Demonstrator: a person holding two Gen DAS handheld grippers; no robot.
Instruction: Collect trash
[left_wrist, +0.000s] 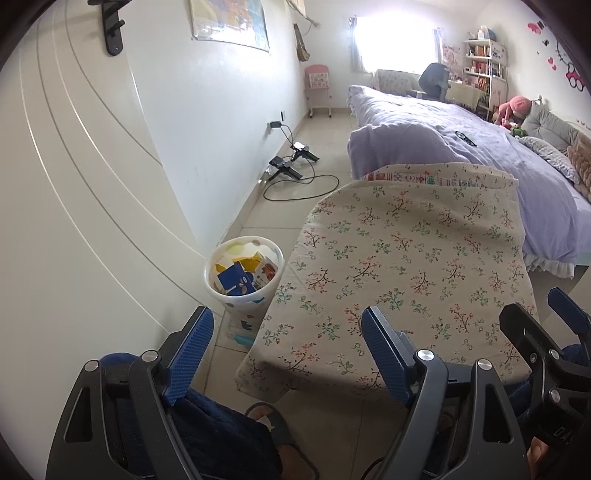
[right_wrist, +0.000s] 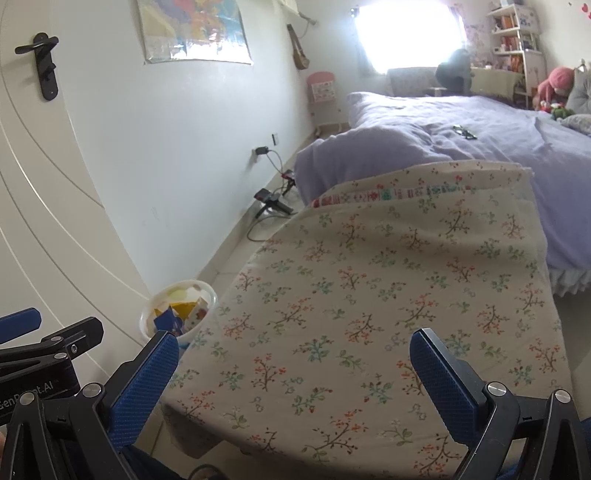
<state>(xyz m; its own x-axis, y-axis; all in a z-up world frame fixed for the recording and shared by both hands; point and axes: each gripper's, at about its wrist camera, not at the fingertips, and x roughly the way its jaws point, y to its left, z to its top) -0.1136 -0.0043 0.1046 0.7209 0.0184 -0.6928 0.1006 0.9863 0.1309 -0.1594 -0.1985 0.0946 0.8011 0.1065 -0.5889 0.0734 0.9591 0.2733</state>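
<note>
A white spotted trash bin stands on the floor beside the white door, left of a small table covered with a floral cloth. It holds blue, yellow and white cartons. The bin also shows in the right wrist view, partly hidden behind my right gripper's left finger. My left gripper is open and empty, held above the table's near left corner. My right gripper is open and empty over the table's near edge; it also appears at the right of the left wrist view.
A bed with a purple quilt lies beyond the table. Chargers and black cables lie on the tiled floor along the left wall. The white door is at the left. My slippered foot is below the table's corner.
</note>
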